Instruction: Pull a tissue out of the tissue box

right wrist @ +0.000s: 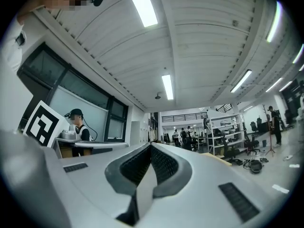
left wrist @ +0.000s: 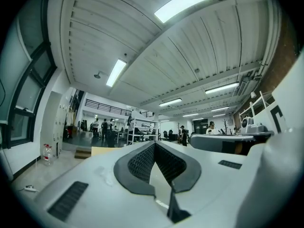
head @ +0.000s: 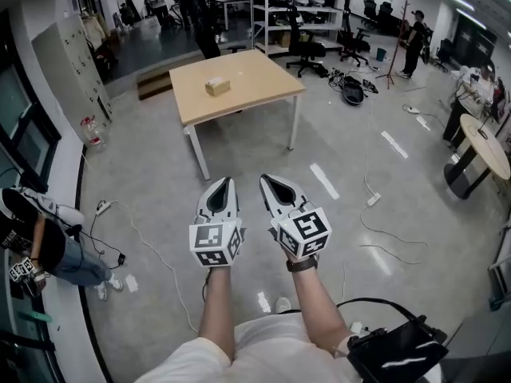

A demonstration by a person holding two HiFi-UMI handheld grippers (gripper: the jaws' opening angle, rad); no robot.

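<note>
Small tan cardboard tissue box (head: 216, 86), squat and rectangular, sitting alone on a pale wooden square table (head: 267, 86) with white legs, toward its left half. Well apart from both tools, across open grey floor. Print on its sides too small to read; possibly a paler patch on top. White plastic left gripper (head: 227, 182) clenched, tips meeting, nothing between. White right gripper (head: 265, 179) clenched likewise, empty. Black-and-white square markers (head: 310, 231) on each cube.
</note>
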